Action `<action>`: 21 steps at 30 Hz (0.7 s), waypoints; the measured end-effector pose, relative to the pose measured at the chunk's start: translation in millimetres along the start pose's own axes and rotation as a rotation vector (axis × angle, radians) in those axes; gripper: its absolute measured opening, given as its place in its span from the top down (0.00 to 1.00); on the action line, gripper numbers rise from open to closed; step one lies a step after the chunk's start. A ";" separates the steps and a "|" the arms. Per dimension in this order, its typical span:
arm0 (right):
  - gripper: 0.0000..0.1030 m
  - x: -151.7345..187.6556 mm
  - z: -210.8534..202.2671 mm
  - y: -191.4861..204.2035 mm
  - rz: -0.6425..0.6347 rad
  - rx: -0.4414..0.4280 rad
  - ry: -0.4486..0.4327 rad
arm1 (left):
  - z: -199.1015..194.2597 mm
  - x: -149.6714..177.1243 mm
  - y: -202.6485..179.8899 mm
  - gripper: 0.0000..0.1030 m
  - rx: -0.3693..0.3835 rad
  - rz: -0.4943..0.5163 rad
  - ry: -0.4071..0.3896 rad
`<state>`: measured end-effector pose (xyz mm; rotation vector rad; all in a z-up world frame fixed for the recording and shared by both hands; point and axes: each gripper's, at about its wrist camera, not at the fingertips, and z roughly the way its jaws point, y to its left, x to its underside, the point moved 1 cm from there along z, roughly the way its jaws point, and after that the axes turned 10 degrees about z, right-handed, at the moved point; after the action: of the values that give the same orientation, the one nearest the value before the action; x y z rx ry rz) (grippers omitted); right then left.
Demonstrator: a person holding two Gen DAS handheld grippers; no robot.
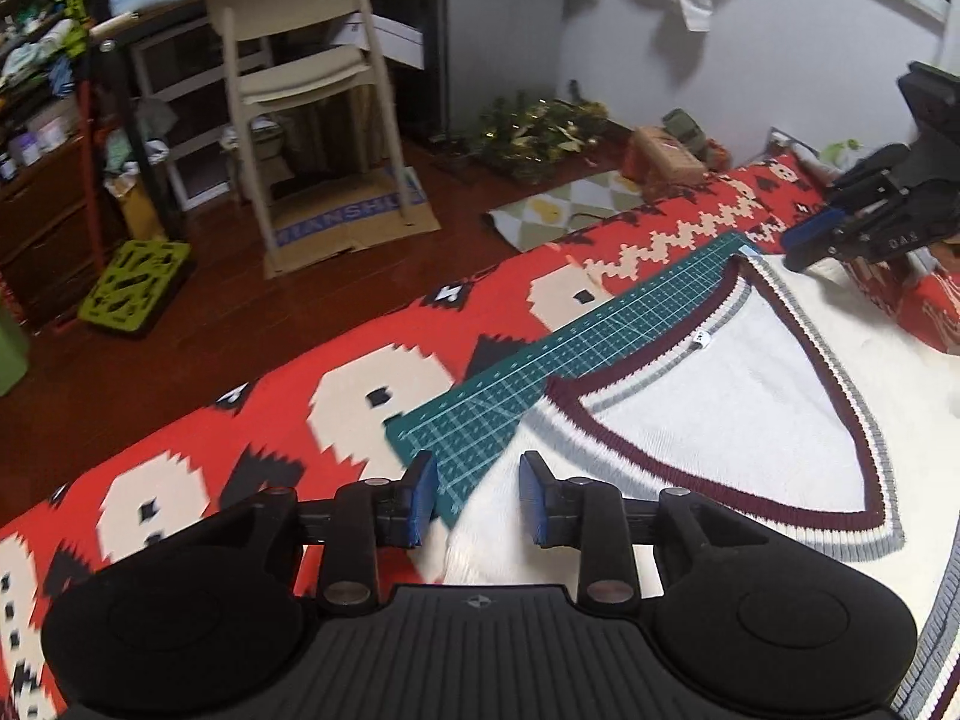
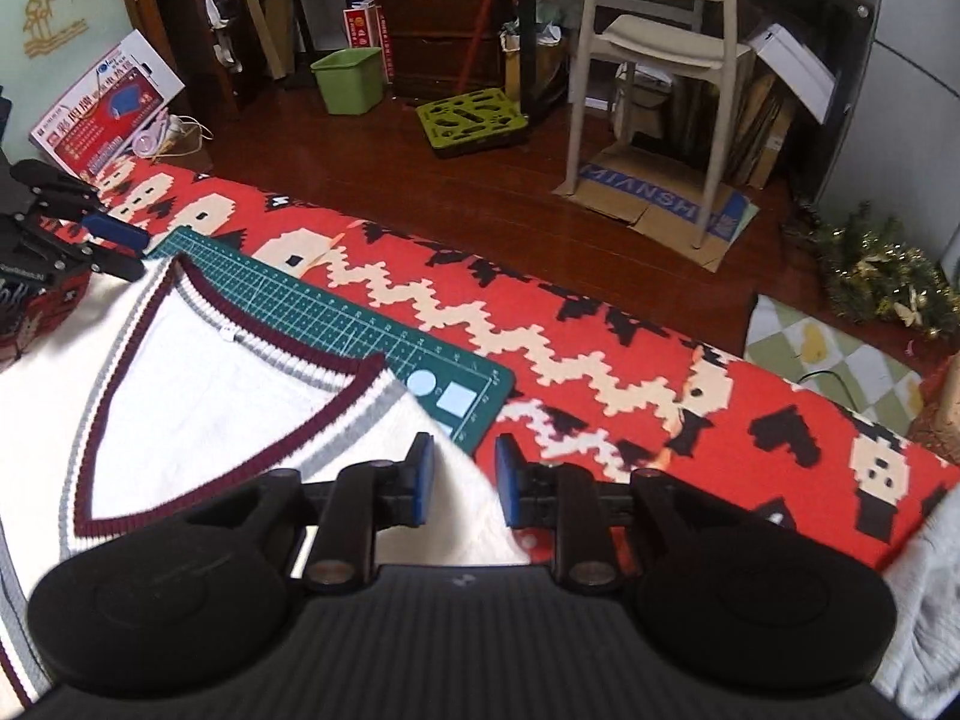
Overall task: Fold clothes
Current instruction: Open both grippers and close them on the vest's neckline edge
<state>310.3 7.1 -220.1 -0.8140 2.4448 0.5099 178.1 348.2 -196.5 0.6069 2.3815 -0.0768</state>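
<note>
Looking down both wrist cams, the white V-neck sweater (image 1: 708, 396) is spread flat with its collar edge over a green cutting mat (image 1: 540, 354), all on a red patterned blanket (image 1: 360, 384) covering what I'd guess is a bed or low bench, floor beyond the far edge. The left claw (image 1: 478, 498) is parted, nothing pinched, with the sweater's left shoulder edge sitting right in its gap. The right claw (image 2: 460, 480) is the same deal: jaws apart, white knit of the right shoulder poking up between the pads, not clamped. So each claw sits at its own shoulder corner, neckline running across between them, body of the sweater trailing back toward the person. Plenty of open blanket past the mat's far edge. Flat like this could be pre-fold or just unfolded; can't tell.
</note>
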 end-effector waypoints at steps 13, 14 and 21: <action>0.76 -9.9 8.5 -1.2 -0.078 -0.090 0.066 | -1.3 -11.5 0.5 0.78 0.085 0.043 0.012; 0.76 -10.9 9.3 -1.4 -0.076 -0.088 0.064 | -3.3 -12.1 -0.5 0.79 0.083 0.043 0.008; 0.99 -6.9 7.1 15.8 -0.108 -0.046 0.050 | -17.6 -15.7 -7.4 0.96 0.067 0.044 -0.020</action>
<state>307.5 25.4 -219.0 -0.9828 2.4260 0.5124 174.8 338.9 -173.9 0.6872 2.3530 -0.1432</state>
